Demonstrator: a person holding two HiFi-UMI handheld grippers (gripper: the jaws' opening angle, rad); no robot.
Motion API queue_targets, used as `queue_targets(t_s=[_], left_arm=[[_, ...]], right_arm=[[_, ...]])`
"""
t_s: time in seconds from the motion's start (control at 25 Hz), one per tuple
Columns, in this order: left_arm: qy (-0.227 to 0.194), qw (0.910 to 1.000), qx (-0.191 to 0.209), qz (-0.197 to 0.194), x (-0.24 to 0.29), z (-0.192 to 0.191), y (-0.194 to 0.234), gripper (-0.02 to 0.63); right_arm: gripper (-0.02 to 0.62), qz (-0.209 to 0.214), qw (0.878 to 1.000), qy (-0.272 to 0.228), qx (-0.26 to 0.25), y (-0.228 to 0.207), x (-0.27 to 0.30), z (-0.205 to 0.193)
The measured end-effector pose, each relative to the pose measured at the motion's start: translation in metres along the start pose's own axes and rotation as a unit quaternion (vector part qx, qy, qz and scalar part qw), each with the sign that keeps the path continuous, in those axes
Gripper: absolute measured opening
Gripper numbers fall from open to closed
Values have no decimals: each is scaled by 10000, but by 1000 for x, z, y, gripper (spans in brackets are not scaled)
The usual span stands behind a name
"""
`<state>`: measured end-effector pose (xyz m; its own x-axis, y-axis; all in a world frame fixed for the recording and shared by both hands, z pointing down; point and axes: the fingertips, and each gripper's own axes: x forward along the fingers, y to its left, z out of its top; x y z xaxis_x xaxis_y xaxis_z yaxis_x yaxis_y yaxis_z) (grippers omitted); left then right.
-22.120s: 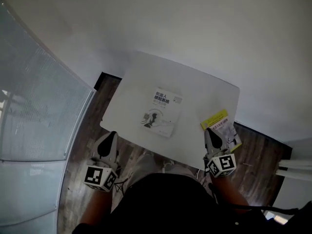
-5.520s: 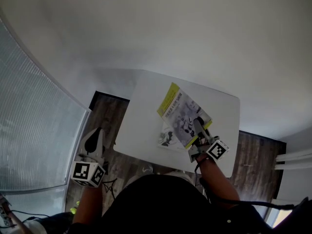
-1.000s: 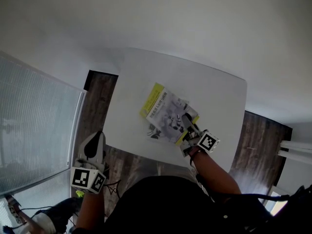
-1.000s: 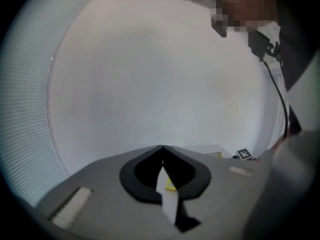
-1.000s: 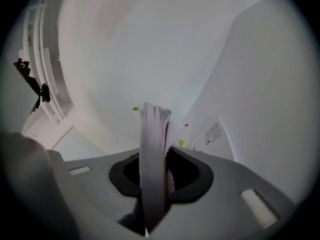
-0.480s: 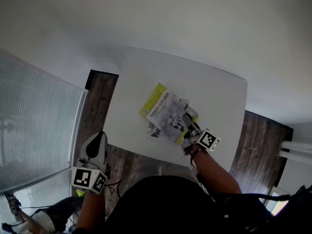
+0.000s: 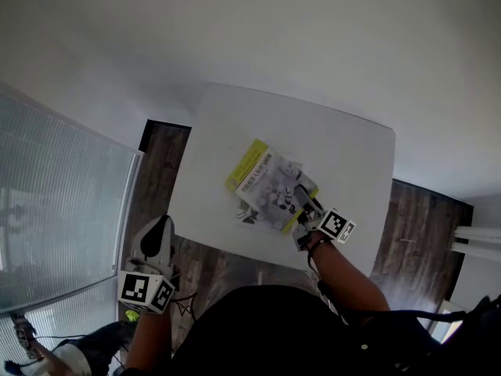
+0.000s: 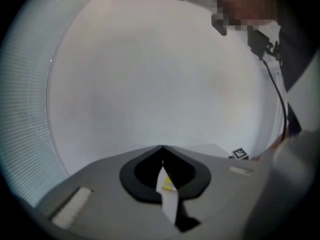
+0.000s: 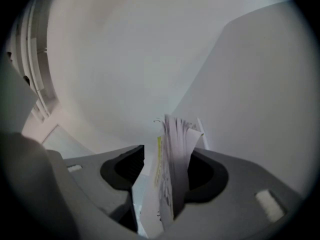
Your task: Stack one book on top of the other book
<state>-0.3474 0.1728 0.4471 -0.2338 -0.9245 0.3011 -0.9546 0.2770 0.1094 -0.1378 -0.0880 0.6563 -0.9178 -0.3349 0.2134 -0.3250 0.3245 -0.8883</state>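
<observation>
Head view: top book (image 7: 264, 183) lies on lower book (image 7: 247, 213) mid bench (image 7: 344, 151), slightly skewed, so the lower one peeks out at the near edge. At its near-right corner sits the right hand-held gripper (image 7: 297, 194). Right gripper view: jaws spread, just been opening, page edge between them w/ a gap on one side. Off the bench, the left hand-held gripper (image 7: 159, 229) has jaws pressed together, empty. Step: release, stack looks done. Next, prob. back it out w/o dragging the top book.
</observation>
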Motion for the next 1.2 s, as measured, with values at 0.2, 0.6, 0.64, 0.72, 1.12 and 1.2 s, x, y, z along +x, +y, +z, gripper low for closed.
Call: queue_targets(t_s=[0.2, 0.6, 0.64, 0.72, 1.12, 1.2], left_arm=[[-28, 10000, 8, 3, 3, -1, -2, 6], [-45, 10000, 48, -66, 5, 2, -11, 6], [-44, 9999, 52, -85, 5, 2, -12, 6], [-51, 9999, 77, -125, 7, 3, -14, 6], [-140, 9992, 163, -333, 18, 14, -31, 6], [-181, 9989, 185, -398, 22, 17, -36, 6]], right_arm=[[270, -192, 9998, 49, 78, -14, -4, -1], [275, -389, 9991, -127, 134, -25, -21, 7], [275, -435, 9989, -150, 128, -26, -23, 9], [275, -526, 9983, -195, 151, -27, -27, 12], [270, -242, 9984, -508, -31, -16, -44, 34], [270, -234, 9981, -568, -55, -15, -48, 38]])
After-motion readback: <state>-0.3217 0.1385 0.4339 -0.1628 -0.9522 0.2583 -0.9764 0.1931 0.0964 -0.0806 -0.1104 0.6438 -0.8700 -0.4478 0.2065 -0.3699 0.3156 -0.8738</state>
